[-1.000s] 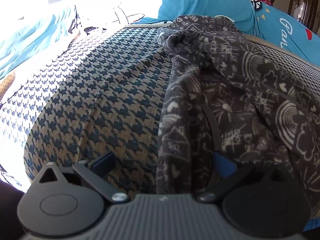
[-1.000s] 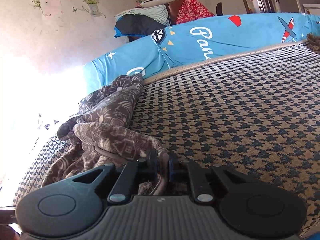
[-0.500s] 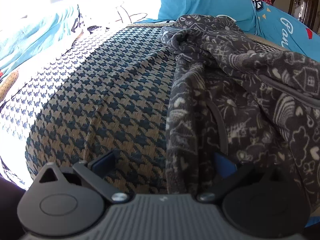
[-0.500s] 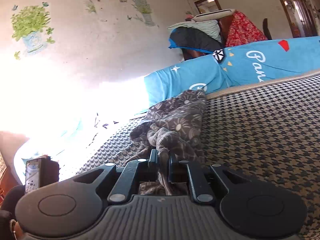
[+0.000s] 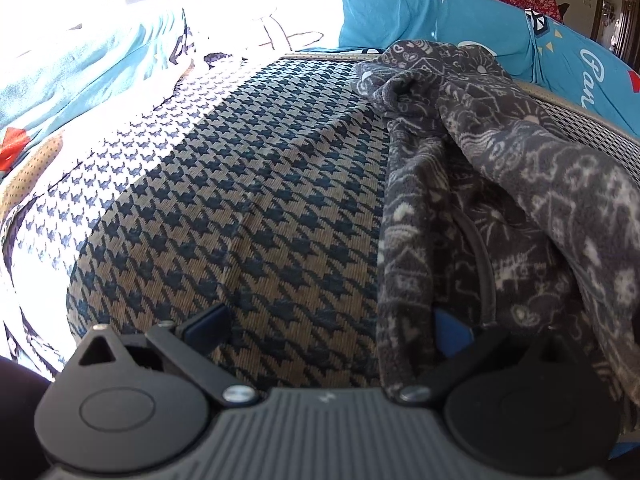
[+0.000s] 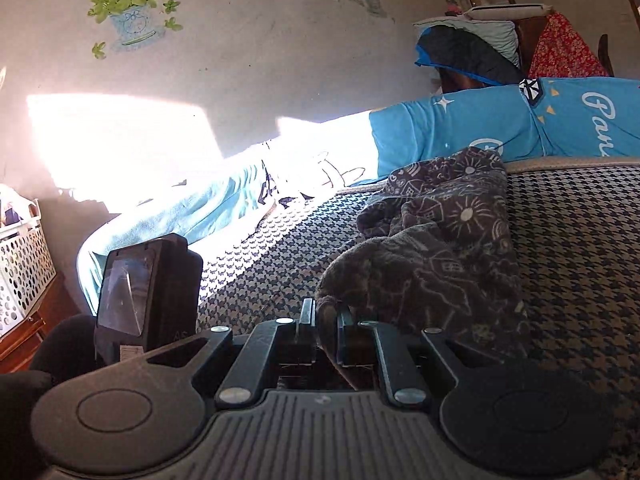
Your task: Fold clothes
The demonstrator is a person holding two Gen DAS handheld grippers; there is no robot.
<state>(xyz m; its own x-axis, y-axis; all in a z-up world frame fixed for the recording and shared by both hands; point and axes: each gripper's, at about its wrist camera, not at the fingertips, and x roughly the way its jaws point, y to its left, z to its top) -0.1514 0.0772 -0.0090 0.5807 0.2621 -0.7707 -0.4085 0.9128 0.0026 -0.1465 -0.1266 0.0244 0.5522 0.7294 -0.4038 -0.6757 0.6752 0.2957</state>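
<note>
Fleece [image 6: 440,256] lies bunched on the houndstooth bed [image 5: 240,216]; the right gripper [image 6: 324,320], jaws clamped on a fold, has swung leftward, dragging cloth over itself, so a fold is underway. The left gripper [image 5: 324,324] stays put, jaws apart astride the fleece's near edge. Blue bedding [image 6: 480,128] crowds the far side.

Dark grey white-patterned fleece garment [image 5: 500,184] [image 6: 440,240], crumpled, one edge lifted off mat.

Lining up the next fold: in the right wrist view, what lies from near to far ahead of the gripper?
Right gripper → dark patterned garment → blue pillow → wall.
</note>
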